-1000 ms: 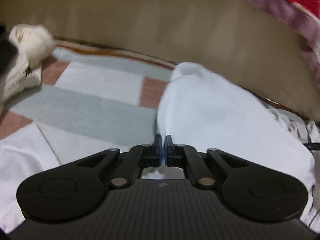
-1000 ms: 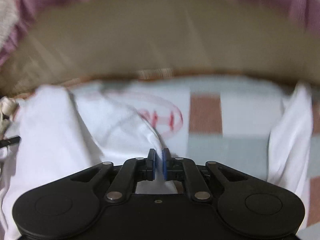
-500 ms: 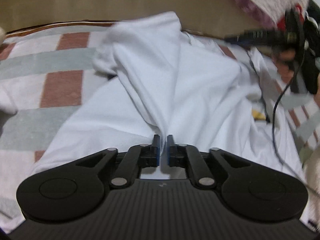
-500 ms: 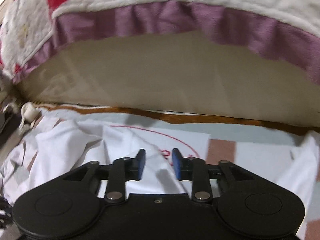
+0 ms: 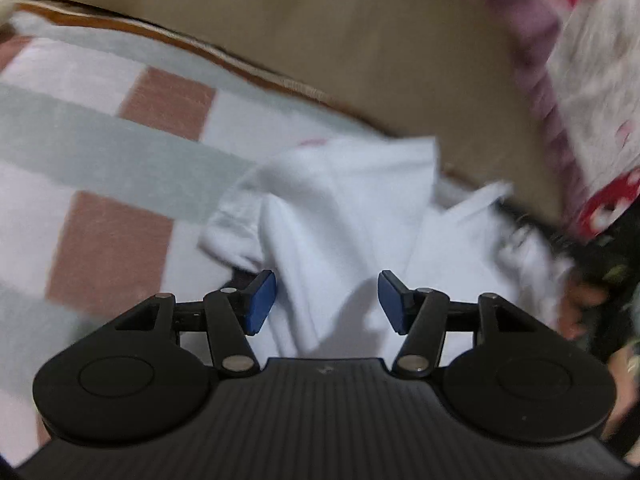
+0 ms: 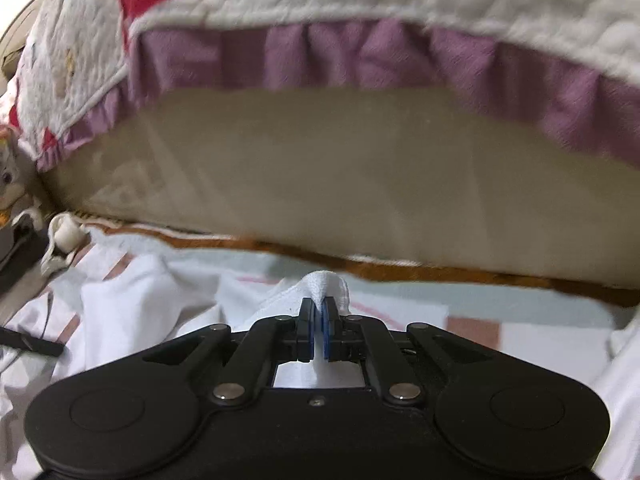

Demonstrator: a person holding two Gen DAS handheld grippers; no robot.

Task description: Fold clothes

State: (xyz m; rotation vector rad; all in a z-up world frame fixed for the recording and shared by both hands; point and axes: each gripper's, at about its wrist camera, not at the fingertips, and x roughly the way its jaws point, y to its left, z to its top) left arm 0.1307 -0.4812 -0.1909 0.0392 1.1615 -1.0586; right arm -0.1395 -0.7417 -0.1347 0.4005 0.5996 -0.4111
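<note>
Half a second ago the left tool (image 5: 327, 300) was pinched on the cloth and the right tool (image 6: 319, 328) stood parted; now they have swapped roles. Seen from the left wrist, the blue pads (image 5: 260, 300) stand wide apart with nothing between them, poised just over the rumpled white cotton T-shirt (image 5: 344, 216). Seen from the right wrist, the right tool is clenched on a ribbed, hemmed edge of that shirt (image 6: 325, 282), a small hump of fabric poking up past the fingertips.

Beyond the tools, the shirt lies crumpled on the bedsheet checked in white, grey-green and rust squares (image 5: 100, 140), close to the tan upholstered panel (image 6: 320, 184) at the far edge. A trace of red print shows on the cloth, too blurred to read. Above the panel hangs a quilted white-and-red cover with a purple frill (image 6: 360, 52).

Judging by its drape, the garment is light, limp and thin: it will sag from any single hold, bunch under its own folds, and may slide out of a shallow pinch. Hems, the collar band and shoulder seams look like the surest places to grip, being thicker. With one edge already held, the free left tool would best take a matching hemmed edge, so the cloth can be pulled taut between both.
</note>
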